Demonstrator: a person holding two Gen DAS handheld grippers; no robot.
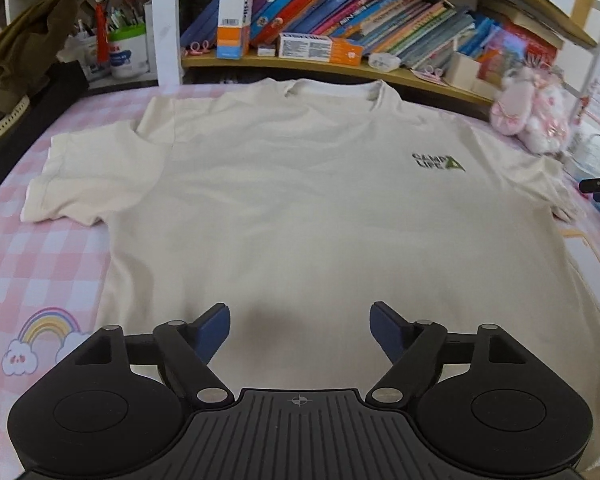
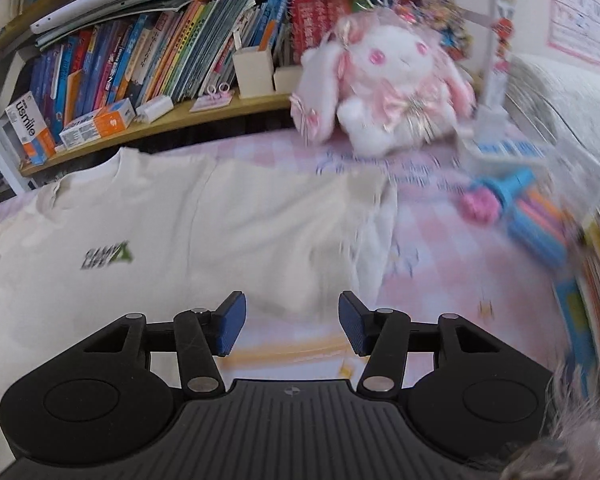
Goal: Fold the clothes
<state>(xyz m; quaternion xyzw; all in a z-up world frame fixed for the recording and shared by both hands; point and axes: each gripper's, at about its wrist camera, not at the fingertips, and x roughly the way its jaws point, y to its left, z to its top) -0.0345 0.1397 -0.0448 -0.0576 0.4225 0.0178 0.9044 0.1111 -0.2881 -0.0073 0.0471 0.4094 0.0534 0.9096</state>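
Far shelf holds leaning books, boxes. Cream T-shirt spread flat on pink checked cloth, collar far. Left gripper over near hem, jaws wide, empty. Right gripper beside right sleeve, jaws apart, empty.

So there's a cream short-sleeved t-shirt spread flat, front up, on the pink-and-white checked table, little green chest logo showing. The left claw hangs over the shirt's lower part, blue pads wide apart, nothing between them. Colourful books lean on the wooden shelf behind.
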